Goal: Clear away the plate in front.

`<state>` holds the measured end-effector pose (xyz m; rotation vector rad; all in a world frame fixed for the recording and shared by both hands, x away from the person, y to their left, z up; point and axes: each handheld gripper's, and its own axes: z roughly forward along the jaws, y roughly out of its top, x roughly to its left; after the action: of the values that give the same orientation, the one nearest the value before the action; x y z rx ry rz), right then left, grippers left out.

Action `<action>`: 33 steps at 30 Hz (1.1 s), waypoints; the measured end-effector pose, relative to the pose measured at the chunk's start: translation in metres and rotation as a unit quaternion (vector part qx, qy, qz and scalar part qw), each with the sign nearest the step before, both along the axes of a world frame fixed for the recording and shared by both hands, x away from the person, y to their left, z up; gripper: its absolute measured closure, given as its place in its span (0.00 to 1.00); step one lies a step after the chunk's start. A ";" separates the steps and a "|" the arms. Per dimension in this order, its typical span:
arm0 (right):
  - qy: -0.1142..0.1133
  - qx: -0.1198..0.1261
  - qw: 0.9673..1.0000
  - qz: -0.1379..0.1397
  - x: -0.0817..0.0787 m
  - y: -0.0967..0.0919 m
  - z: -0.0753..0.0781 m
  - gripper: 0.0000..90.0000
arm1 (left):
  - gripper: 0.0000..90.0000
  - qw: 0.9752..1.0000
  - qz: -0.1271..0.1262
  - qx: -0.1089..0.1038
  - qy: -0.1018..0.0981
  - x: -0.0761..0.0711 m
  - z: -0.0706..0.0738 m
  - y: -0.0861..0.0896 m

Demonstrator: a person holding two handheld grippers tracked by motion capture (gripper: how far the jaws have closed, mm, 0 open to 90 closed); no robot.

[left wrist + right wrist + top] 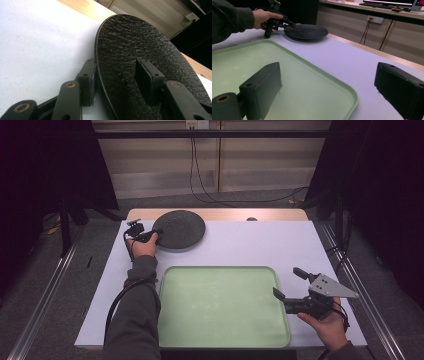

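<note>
A dark, rough-surfaced round plate [180,229] [140,42] [307,31] lies at the back left of the white table. My left gripper [156,236] [116,67] [289,25] is at its near-left rim and open. One jaw is outside the edge and the other is over the plate's top, so the rim lies between the pads. I see a gap on the upper side. My right gripper [288,282] [329,75] is open and empty, held over the right edge of the pale green tray [220,268] [337,82].
The tray has nothing in it and takes up the front middle of the table [260,242]. A small dark object [251,219] sits on the wooden strip at the table's far edge. Black cables [200,180] run across the floor behind, and metal rails flank both sides.
</note>
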<state>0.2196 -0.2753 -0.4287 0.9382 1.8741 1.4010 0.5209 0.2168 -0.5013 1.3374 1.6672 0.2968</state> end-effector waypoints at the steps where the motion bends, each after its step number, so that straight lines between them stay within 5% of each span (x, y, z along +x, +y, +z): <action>1: -0.001 0.000 1.000 0.001 0.001 0.000 0.000 0.08 | 0.62 1.000 0.001 0.003 0.001 0.000 0.000 0.000; 8: 0.001 0.001 1.000 0.007 0.001 0.001 0.000 0.08 | 0.62 1.000 0.024 -0.006 0.003 0.000 -0.001 -0.003; 15: 0.003 -0.002 1.000 0.011 0.004 0.001 -0.001 0.08 | 0.67 0.997 0.042 -0.061 0.001 0.000 -0.006 0.001; 28: 0.006 -0.004 1.000 0.011 0.003 0.002 -0.001 0.09 | 0.81 0.995 0.064 -0.072 0.006 -0.001 -0.009 0.001; 33: 0.004 -0.002 1.000 0.009 0.004 0.000 0.000 0.09 | 0.84 0.993 0.070 -0.097 0.004 -0.006 -0.011 0.001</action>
<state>0.2233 -0.2748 -0.4292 0.9271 1.8953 1.4057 0.5153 0.2175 -0.5119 1.0812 1.7535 0.2053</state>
